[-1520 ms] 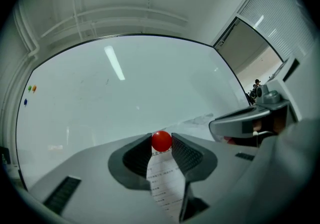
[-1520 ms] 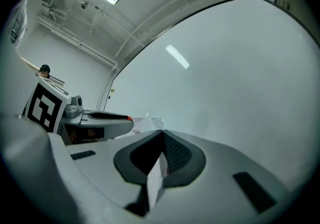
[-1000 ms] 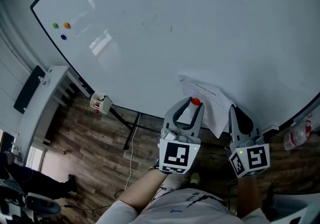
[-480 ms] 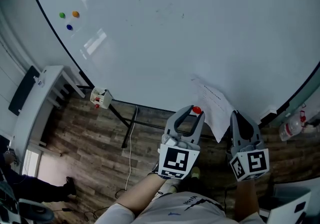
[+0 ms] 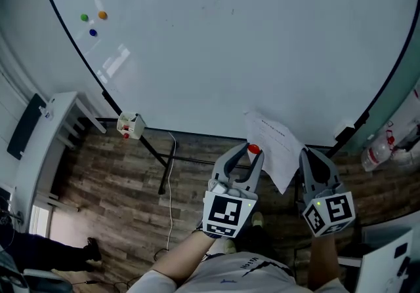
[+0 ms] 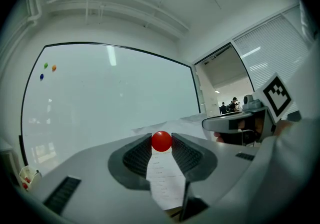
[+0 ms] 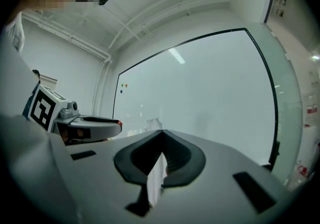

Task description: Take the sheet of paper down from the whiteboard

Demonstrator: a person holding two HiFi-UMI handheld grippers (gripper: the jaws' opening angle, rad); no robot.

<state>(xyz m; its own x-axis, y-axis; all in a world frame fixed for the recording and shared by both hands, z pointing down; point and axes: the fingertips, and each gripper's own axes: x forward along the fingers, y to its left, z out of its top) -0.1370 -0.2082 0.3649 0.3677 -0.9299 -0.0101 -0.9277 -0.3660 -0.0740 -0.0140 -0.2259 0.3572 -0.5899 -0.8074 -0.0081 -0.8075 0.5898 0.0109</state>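
A white sheet of paper (image 5: 275, 147) with printed lines hangs free in front of the whiteboard's (image 5: 249, 42) lower edge. My right gripper (image 5: 307, 154) is shut on the sheet's right edge; in the right gripper view the sheet (image 7: 156, 178) stands edge-on between the closed jaws. My left gripper (image 5: 252, 150) is shut on a red round magnet (image 5: 252, 149). In the left gripper view the magnet (image 6: 161, 141) sits pinched at the tips, with the sheet (image 6: 165, 180) behind and below it.
Three small magnets (image 5: 92, 22), green, orange and blue, sit at the whiteboard's upper left. A small holder (image 5: 129, 125) hangs at the board's lower edge. A white shelf unit (image 5: 49, 134) stands at the left; bottles (image 5: 380, 151) at the right. Wooden floor (image 5: 118, 193) lies below.
Both grippers have pulled back from the board, carrying the sheet and the red magnet with them. The view has shifted, and the board now sits farther up the frame.
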